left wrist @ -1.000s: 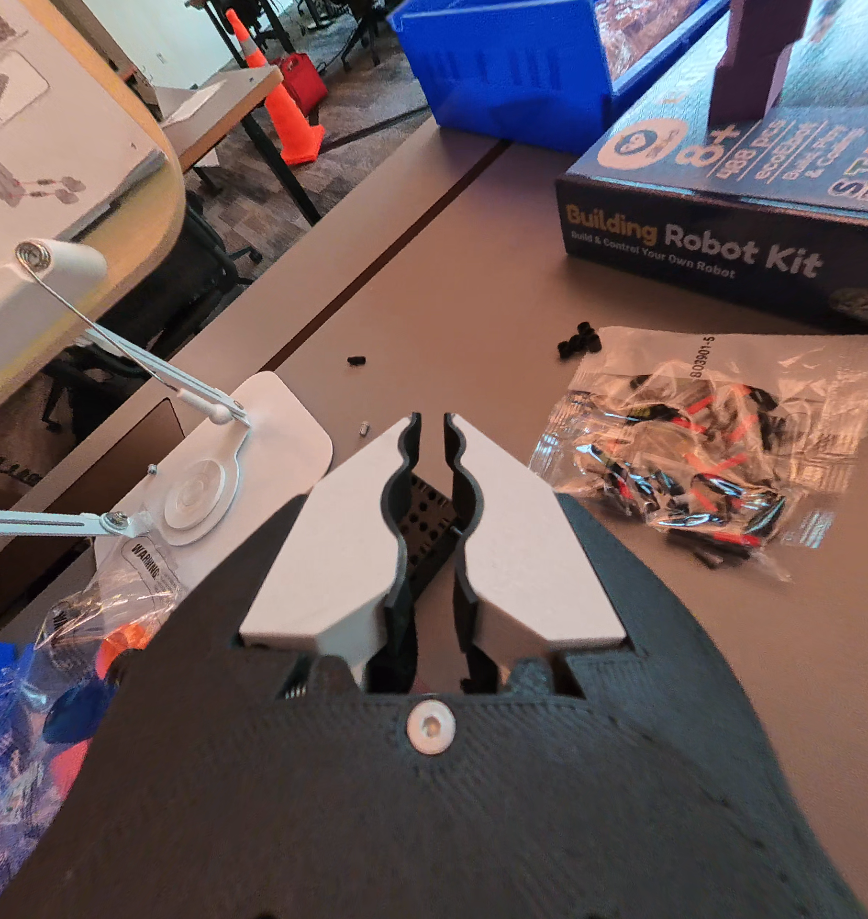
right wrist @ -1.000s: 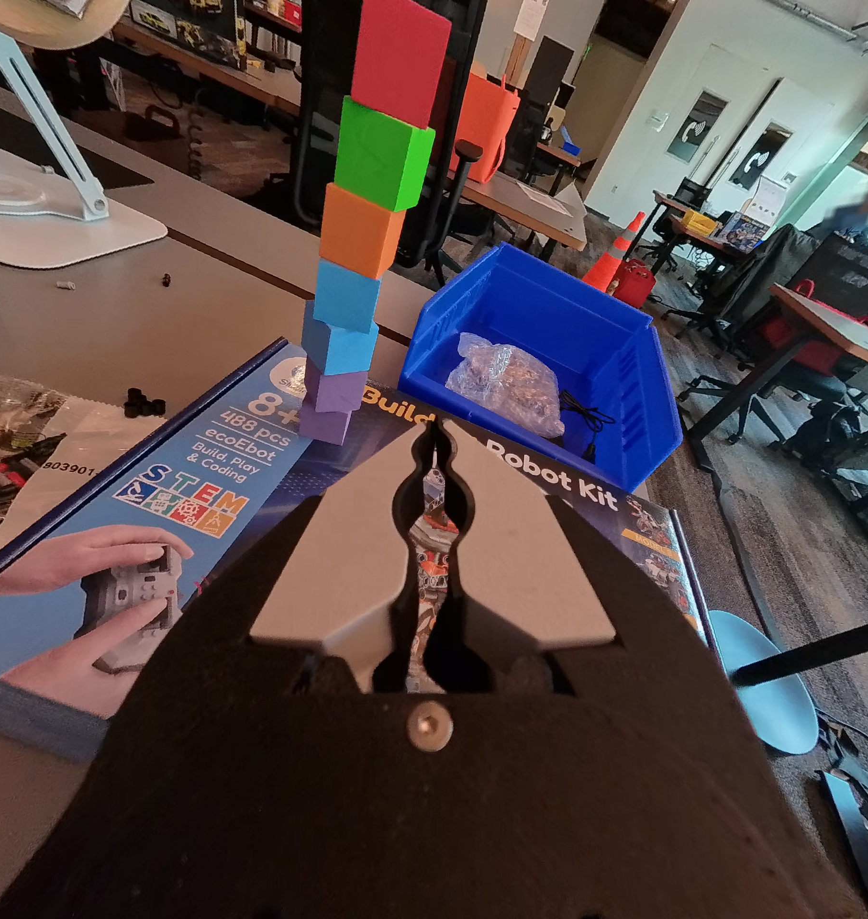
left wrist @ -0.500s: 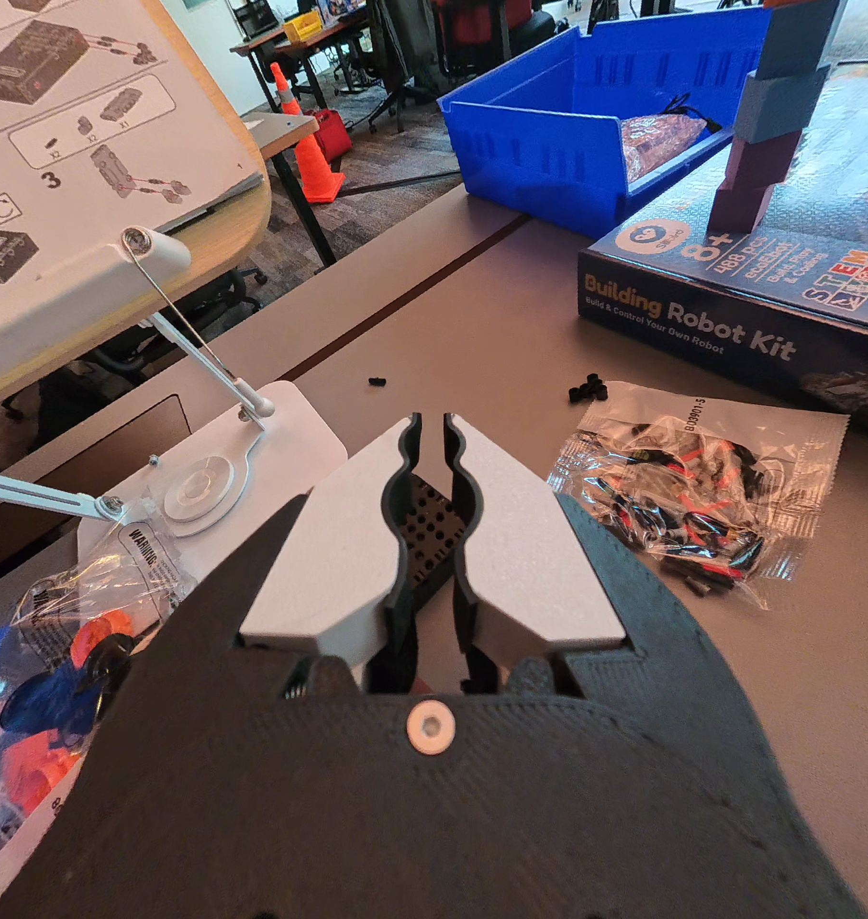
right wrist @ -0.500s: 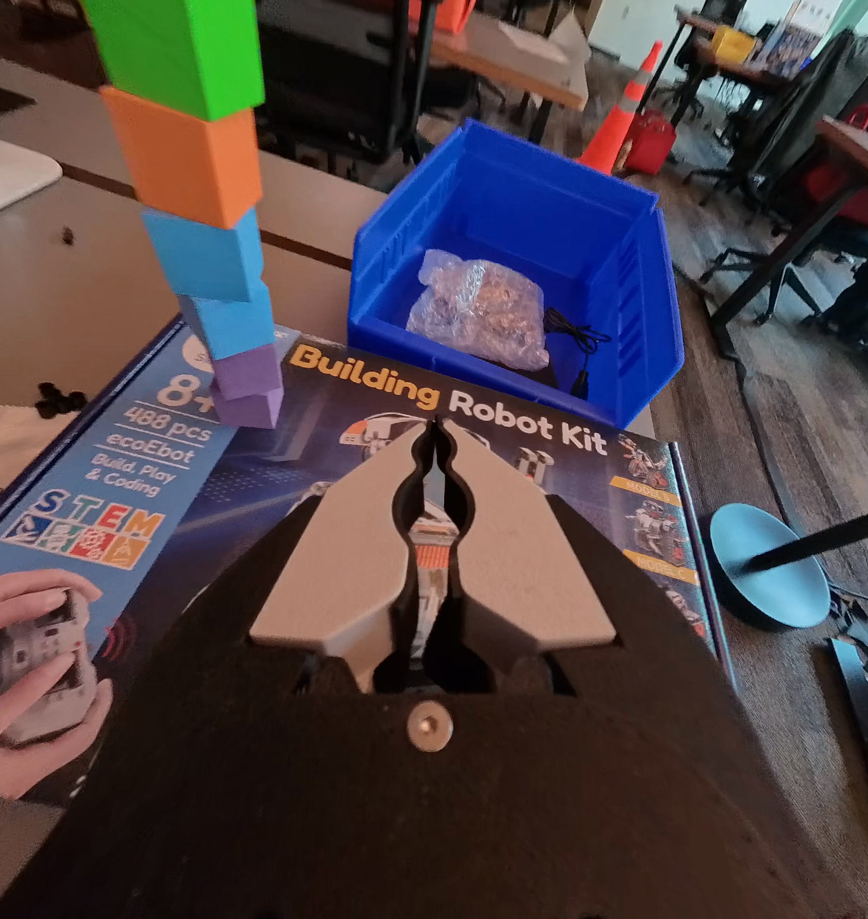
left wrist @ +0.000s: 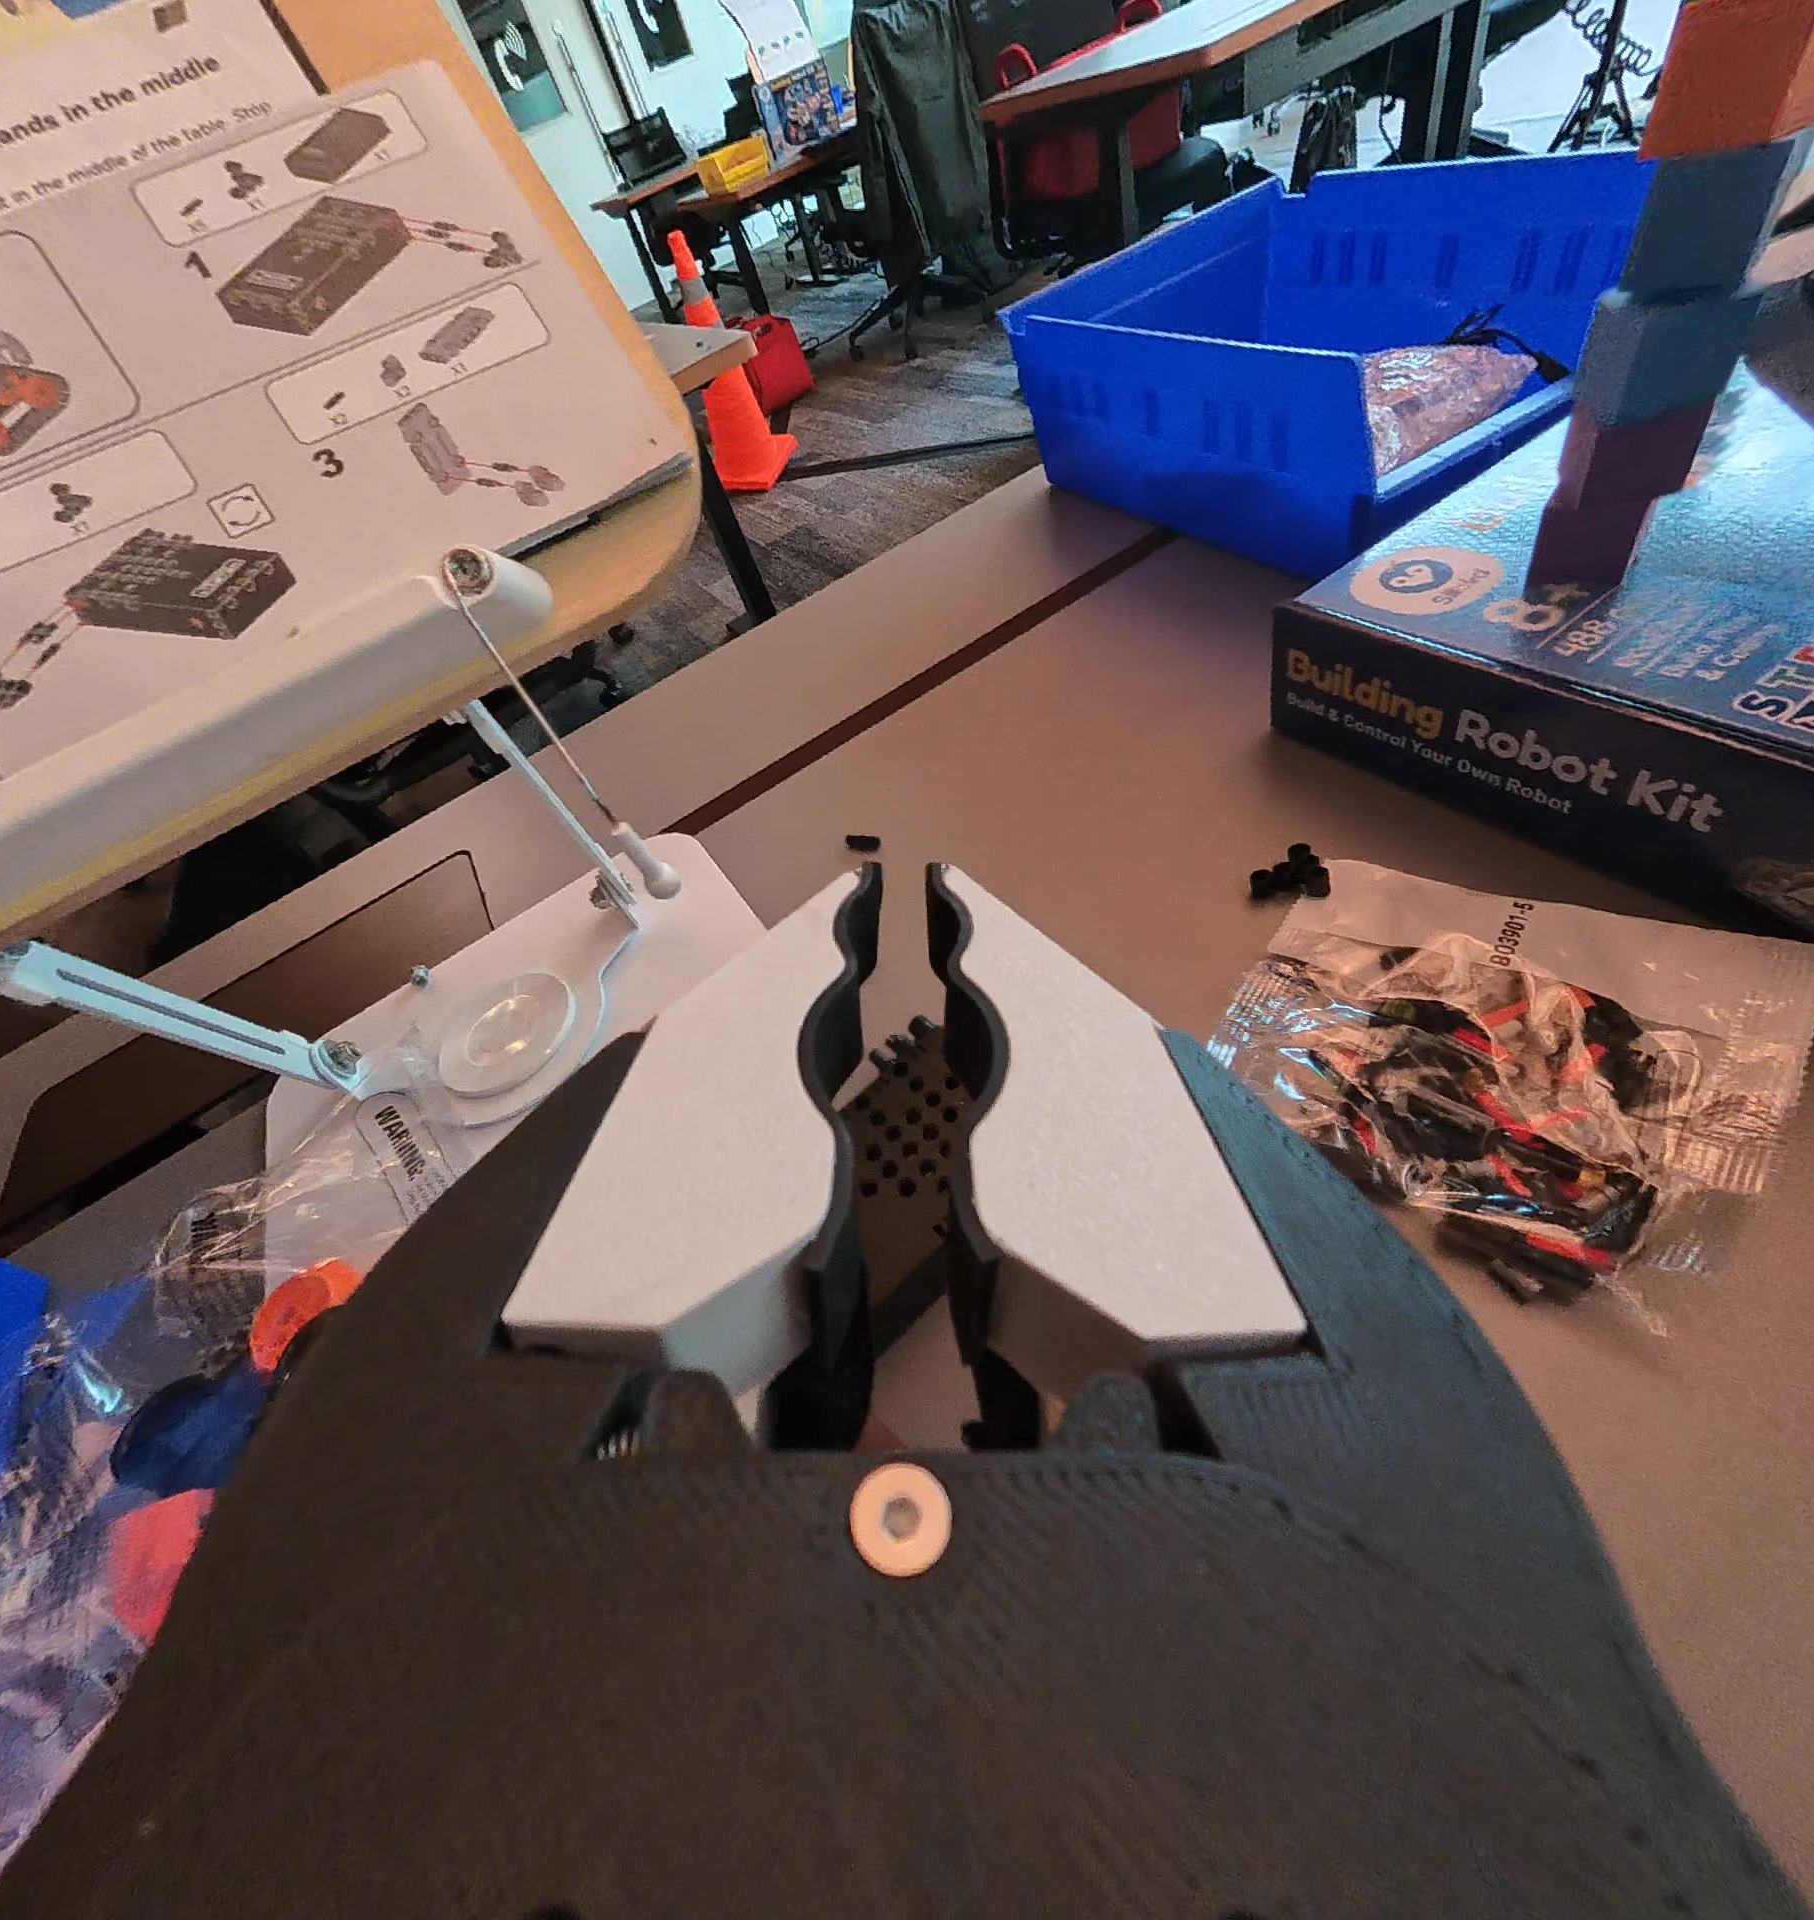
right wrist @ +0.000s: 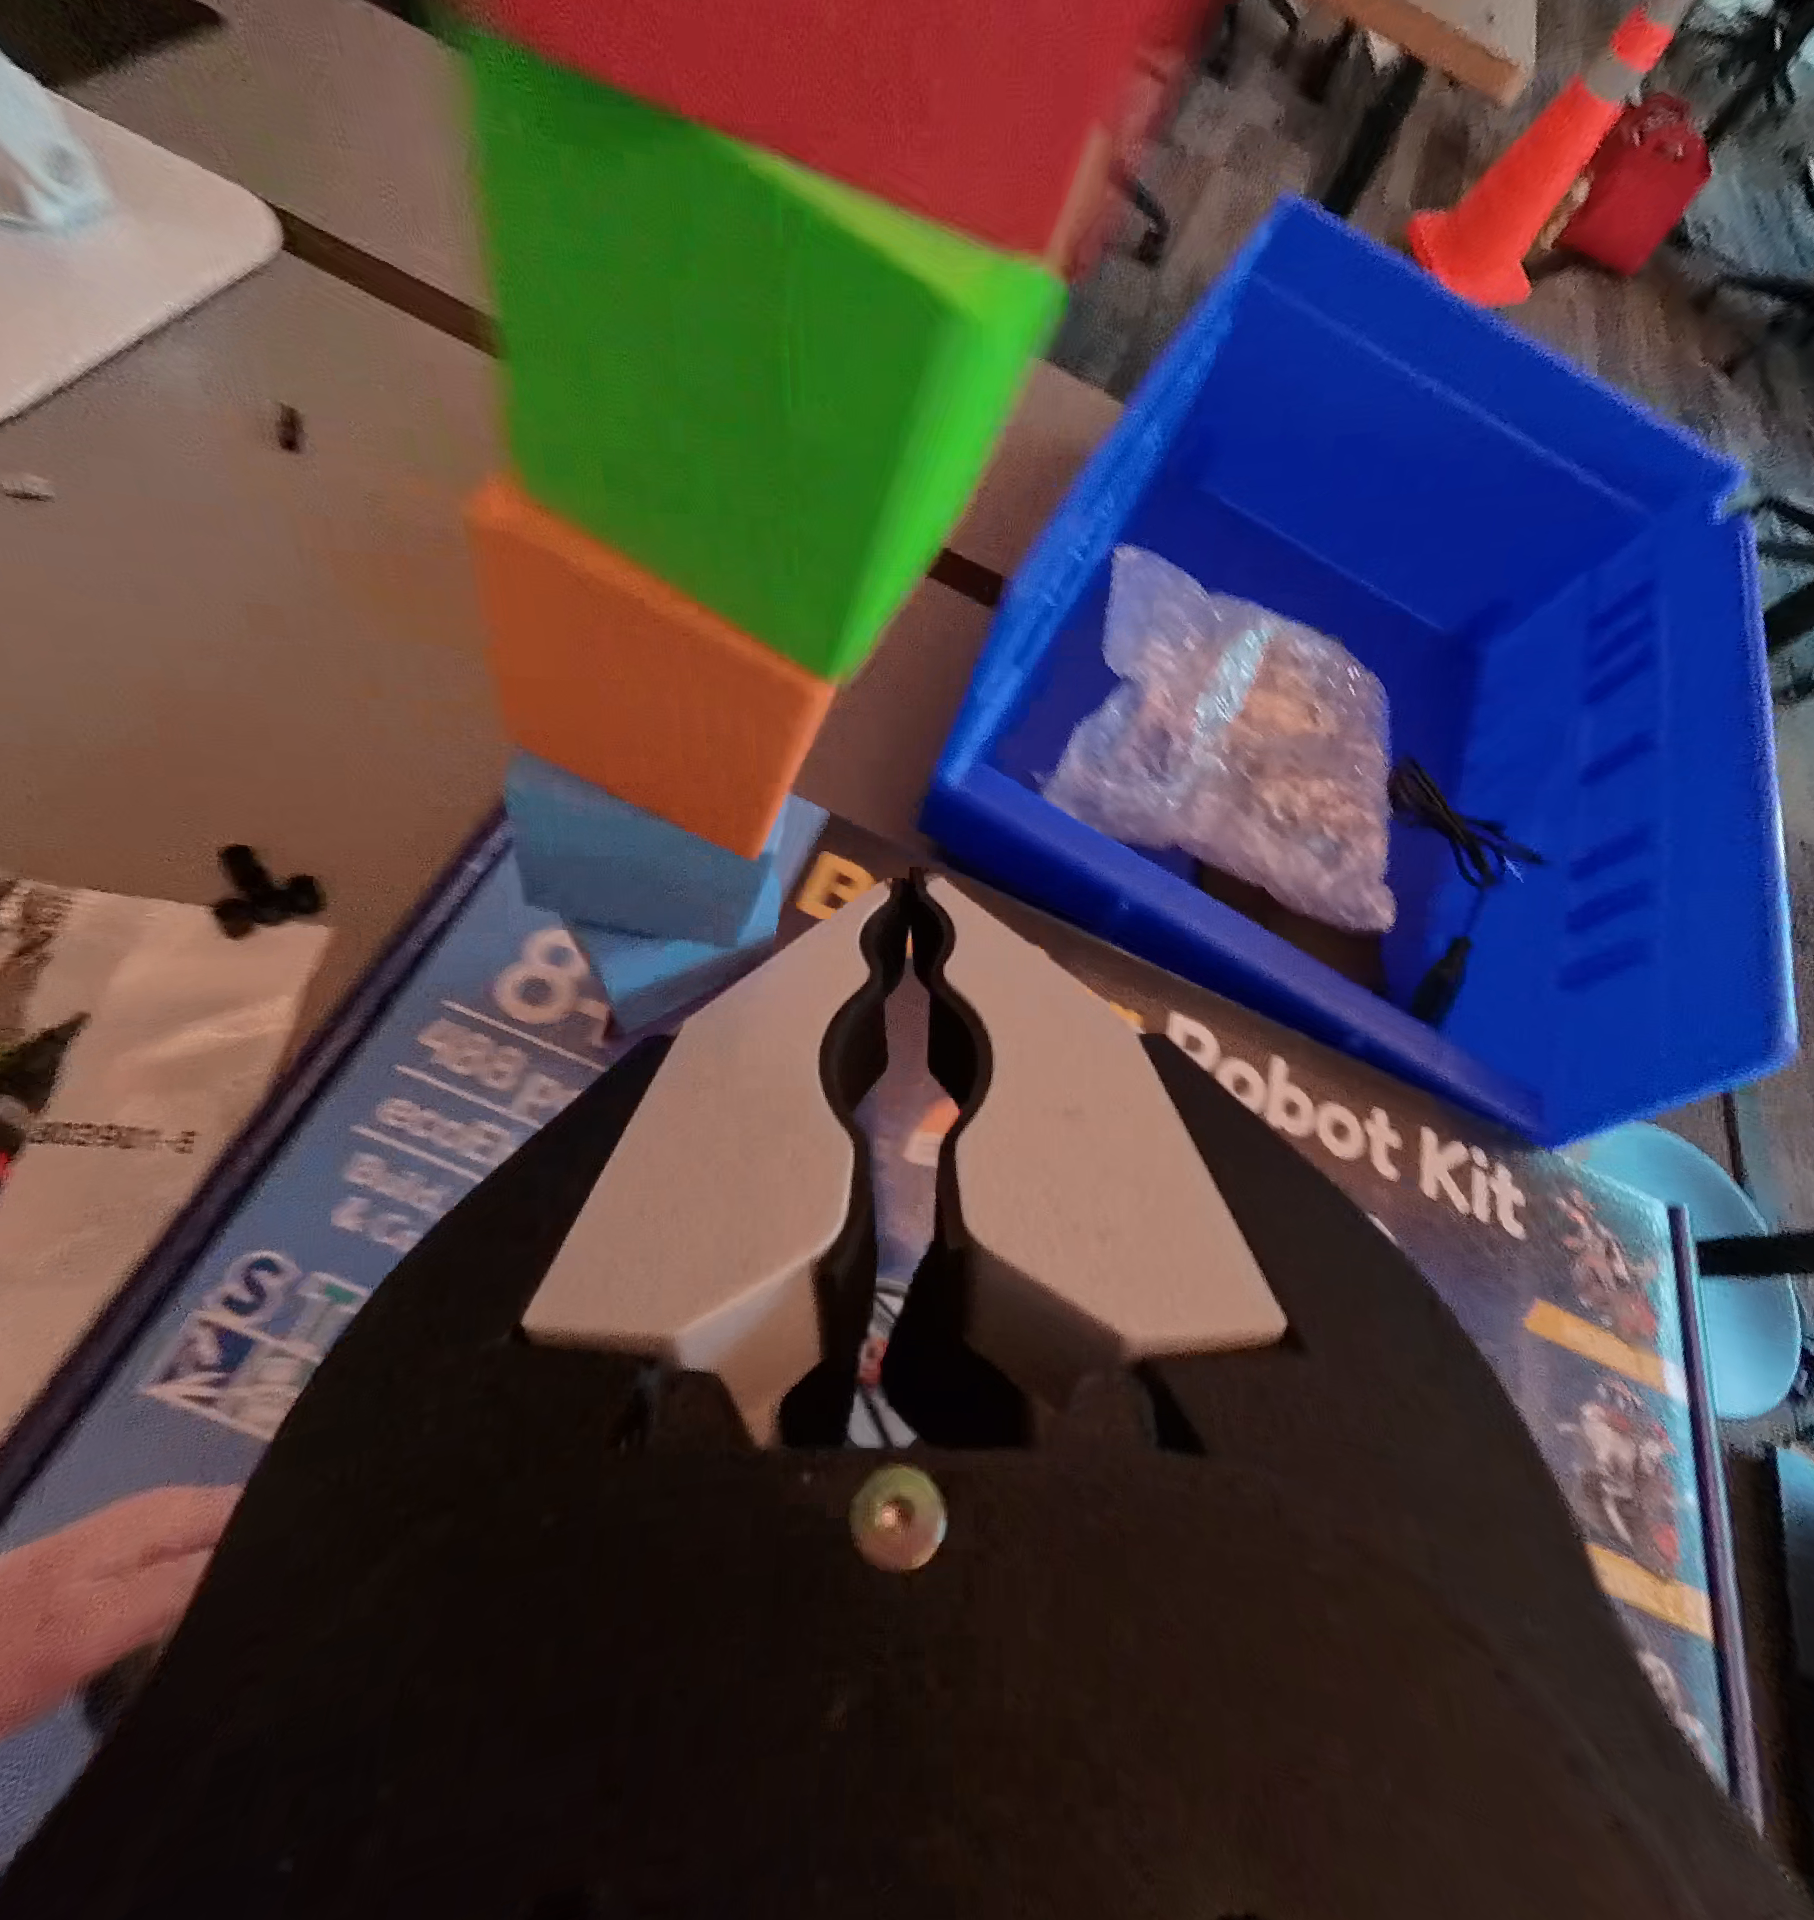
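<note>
**A:** Left wrist view first?

**B:** The left gripper (left wrist: 903, 883) hangs over the grey counter (left wrist: 986, 727). Its fingers are nearly together and seem to pinch a thin black perforated plastic plate (left wrist: 908, 1132). The plate looks light and stiff, and held by its edge it could pivot. A clear bag of small black and red parts (left wrist: 1505, 1091) lies near on the right, and a white stand base (left wrist: 529, 997) on the left.

**A:** And the right wrist view?

**B:** The right gripper (right wrist: 911, 899) has its fingers pressed together with nothing between them. It hovers over a blue cardboard kit box (right wrist: 1402, 1195), just beside a crooked tower of coloured blocks (right wrist: 716, 416). The tower probably topples easily. Beyond it, a blue plastic bin (right wrist: 1609, 727) holds a bubble-wrapped bundle (right wrist: 1225, 748).
</note>
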`<state>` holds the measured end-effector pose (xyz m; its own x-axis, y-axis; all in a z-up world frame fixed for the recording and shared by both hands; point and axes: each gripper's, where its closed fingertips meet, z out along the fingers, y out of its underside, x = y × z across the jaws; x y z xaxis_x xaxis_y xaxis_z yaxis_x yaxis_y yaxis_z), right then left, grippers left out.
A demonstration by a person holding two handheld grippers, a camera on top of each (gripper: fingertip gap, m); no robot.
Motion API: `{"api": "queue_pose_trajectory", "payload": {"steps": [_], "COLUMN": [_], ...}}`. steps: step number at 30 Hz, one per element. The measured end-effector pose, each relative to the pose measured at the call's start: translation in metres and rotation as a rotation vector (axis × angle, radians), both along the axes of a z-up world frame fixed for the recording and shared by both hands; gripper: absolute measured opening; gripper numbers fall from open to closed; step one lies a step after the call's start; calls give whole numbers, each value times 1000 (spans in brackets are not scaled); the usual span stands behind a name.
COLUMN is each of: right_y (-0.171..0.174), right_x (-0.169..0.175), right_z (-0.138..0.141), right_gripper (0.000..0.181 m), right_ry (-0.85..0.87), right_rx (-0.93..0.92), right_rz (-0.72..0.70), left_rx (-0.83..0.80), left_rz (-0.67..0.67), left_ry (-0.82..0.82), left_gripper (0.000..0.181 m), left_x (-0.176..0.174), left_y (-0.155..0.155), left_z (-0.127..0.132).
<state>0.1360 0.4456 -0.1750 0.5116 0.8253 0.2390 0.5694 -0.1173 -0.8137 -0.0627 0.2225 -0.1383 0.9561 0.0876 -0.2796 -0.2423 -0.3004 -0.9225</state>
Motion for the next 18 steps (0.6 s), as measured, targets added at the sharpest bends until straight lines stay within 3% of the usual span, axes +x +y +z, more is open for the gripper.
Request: {"api": "queue_pose_trajectory", "payload": {"steps": [6, 15, 18], "right_y": [-32, -60, -52], "right_x": [-20, 10, 25], "right_z": [10, 24, 38], "right_gripper": [0, 0, 0], "right_ry": [-36, 40, 145], "right_rx": [101, 140, 117], "right_rz": [86, 278, 237], "left_rx": [23, 29, 19], "left_rz": [37, 53, 50], "left_ry": [-8, -20, -13], "left_gripper": [7, 7, 7], "left_x": [-13, -19, -17], "left_y": [-5, -5, -4], "left_z": [6, 6, 3]}}
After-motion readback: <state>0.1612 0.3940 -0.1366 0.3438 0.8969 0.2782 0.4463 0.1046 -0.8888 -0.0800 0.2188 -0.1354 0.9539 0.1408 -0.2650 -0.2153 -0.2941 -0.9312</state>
